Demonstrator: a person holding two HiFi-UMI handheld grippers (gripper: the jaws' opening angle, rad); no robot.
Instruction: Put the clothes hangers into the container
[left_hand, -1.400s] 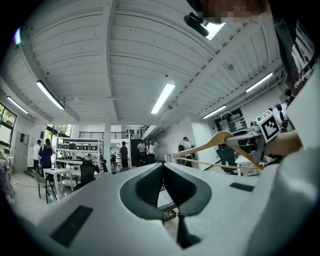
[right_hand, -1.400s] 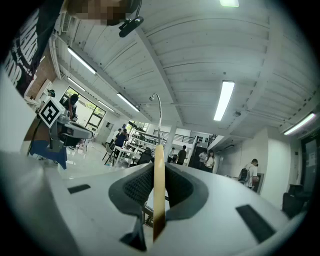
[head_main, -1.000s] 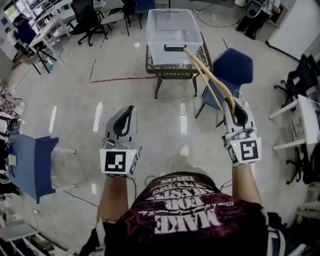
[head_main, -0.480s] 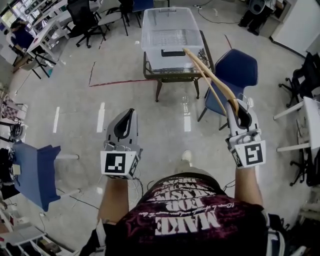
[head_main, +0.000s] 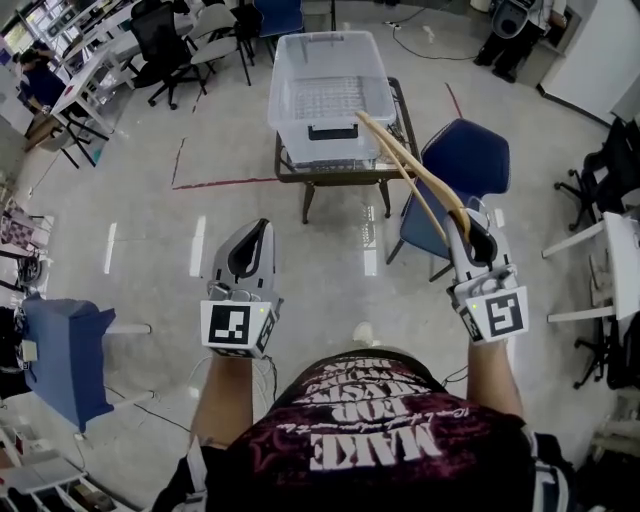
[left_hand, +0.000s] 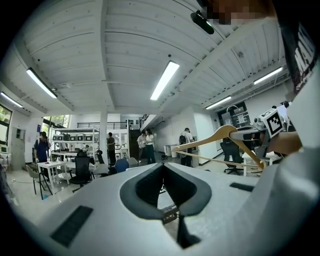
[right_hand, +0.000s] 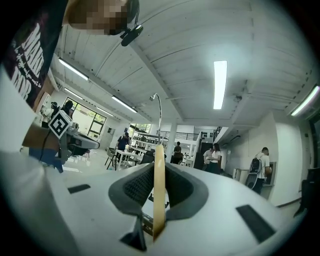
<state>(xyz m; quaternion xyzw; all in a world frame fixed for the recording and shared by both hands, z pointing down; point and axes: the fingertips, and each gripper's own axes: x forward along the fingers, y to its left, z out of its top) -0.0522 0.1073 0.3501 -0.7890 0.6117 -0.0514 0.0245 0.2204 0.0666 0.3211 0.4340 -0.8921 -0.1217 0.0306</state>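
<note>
A clear plastic container (head_main: 325, 90) stands on a small dark table (head_main: 392, 174) ahead of me. My right gripper (head_main: 472, 224) is shut on a wooden clothes hanger (head_main: 410, 160), which slants up and left so that its far end reaches the container's near right corner. In the right gripper view the hanger (right_hand: 159, 190) stands edge-on between the pads, with its metal hook rising above. My left gripper (head_main: 262, 224) is held level at the left, shut and empty. In the left gripper view the hanger (left_hand: 220, 136) shows off to the right.
A blue chair (head_main: 462, 160) stands right beside the table, under the hanger. Another blue chair (head_main: 65, 350) is at the left. Office chairs and desks (head_main: 150, 40) fill the far left, and a white desk (head_main: 612, 250) lies at the right. People stand in the background.
The container and its table look a little larger and nearer, shifted slightly left. Both grippers keep their pose, and the hanger stays in the right one.
</note>
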